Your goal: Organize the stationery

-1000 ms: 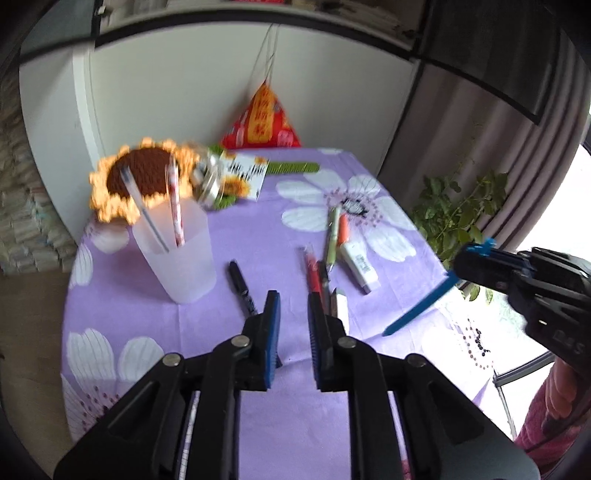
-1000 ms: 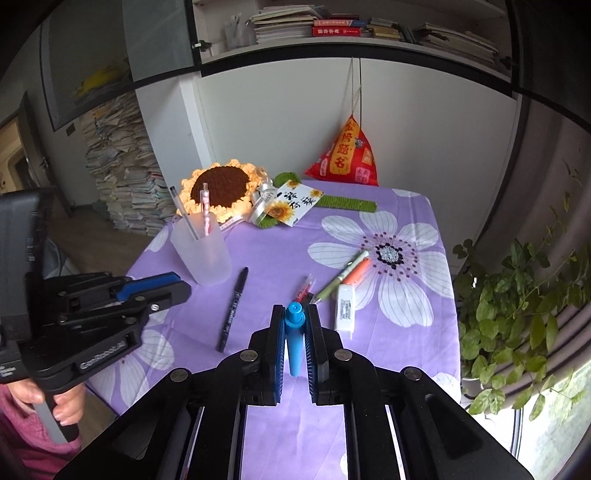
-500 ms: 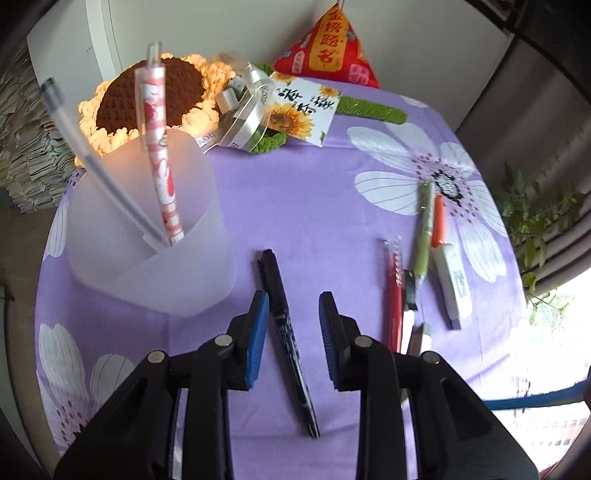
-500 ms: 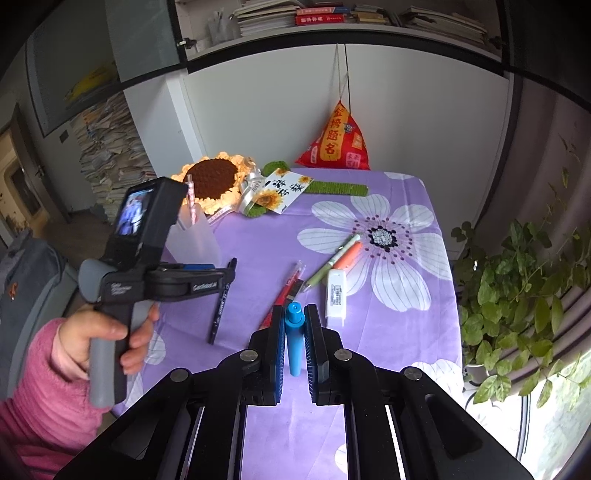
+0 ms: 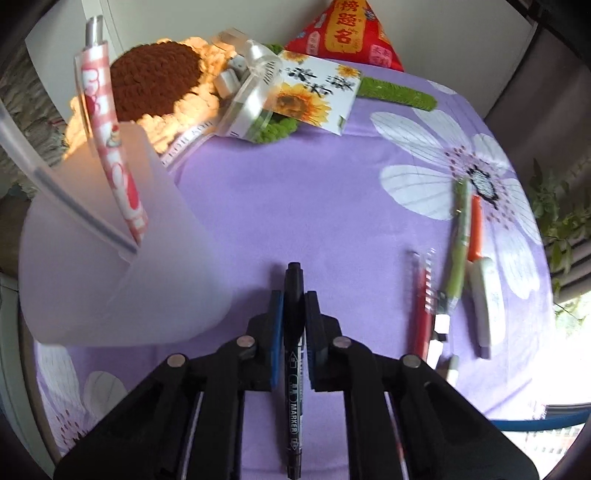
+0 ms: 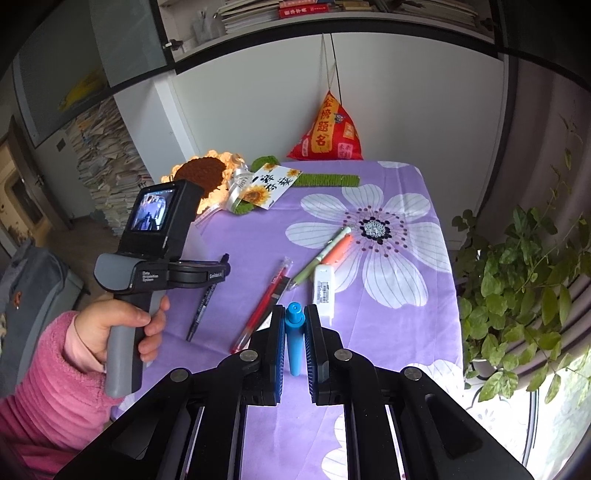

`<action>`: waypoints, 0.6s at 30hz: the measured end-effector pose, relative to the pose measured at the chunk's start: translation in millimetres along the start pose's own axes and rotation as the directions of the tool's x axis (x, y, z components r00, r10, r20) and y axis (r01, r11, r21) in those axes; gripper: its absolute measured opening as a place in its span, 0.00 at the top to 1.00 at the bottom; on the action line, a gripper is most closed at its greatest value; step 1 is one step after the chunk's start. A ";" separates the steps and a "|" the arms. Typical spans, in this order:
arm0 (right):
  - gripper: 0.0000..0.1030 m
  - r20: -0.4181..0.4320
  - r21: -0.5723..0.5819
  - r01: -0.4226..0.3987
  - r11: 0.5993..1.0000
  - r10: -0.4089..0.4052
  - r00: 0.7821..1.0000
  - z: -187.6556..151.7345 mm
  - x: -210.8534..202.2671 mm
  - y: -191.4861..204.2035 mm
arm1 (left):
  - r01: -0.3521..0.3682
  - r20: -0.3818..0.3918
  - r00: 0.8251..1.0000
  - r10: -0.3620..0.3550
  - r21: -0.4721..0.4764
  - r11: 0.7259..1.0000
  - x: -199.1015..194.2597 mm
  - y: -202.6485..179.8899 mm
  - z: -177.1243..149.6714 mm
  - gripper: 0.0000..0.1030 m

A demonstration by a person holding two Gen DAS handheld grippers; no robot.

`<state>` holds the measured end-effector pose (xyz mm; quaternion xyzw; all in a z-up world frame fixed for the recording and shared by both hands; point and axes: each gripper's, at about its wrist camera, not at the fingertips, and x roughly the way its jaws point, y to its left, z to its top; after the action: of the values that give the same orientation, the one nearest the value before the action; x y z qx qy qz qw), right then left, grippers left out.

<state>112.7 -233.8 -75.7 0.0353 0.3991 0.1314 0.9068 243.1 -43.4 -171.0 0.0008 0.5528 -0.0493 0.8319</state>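
A black marker (image 5: 293,406) lies on the purple flowered cloth right beside a frosted cup (image 5: 110,280). My left gripper (image 5: 294,295) points steeply down over it, its jaws closing with the pads against the marker's barrel. A pink patterned pen (image 5: 110,155) and a clear pen (image 5: 55,184) stand in the cup. My right gripper (image 6: 294,310) hovers above the table's near side, shut on a blue pen (image 6: 294,332). Seen from the right wrist, the left gripper (image 6: 221,267) is held by a hand in a pink sleeve, over the marker (image 6: 201,306).
A red pen (image 5: 421,306), green pen (image 5: 458,240), orange pen (image 5: 474,229) and white stick (image 5: 484,306) lie to the right. A crochet sunflower (image 5: 155,81), a sunflower card (image 5: 314,96) and a red pouch (image 5: 351,29) stand at the back. A leafy plant (image 6: 517,295) stands off the table's right edge.
My left gripper dropped toward the table beside the cup, straddled the black marker with wider jaws, then closed on it. The right gripper with the blue pen shifted only slightly.
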 end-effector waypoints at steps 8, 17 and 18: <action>0.89 0.009 0.005 0.000 1.000 0.000 1.000 -0.7 -3.8 -0.7 | 0.088 0.127 0.988 -0.091 0.029 0.996 -64.2 -2.4 -18.8 0.92; 0.89 0.028 -0.008 -0.002 1.000 0.002 1.000 -1.8 -13.3 11.5 | 0.148 0.350 0.925 -0.151 0.035 0.988 -142.5 16.2 -18.3 0.91; 0.89 0.029 -0.009 -0.001 1.000 0.001 1.000 -1.8 -14.0 13.0 | 0.142 0.381 0.913 -0.143 0.032 0.989 -148.9 19.1 -16.1 0.91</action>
<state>99.5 -225.1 -64.8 0.0333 0.3851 0.1331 0.9126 172.7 -11.4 -41.3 -0.0473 0.3784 -0.1100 0.9178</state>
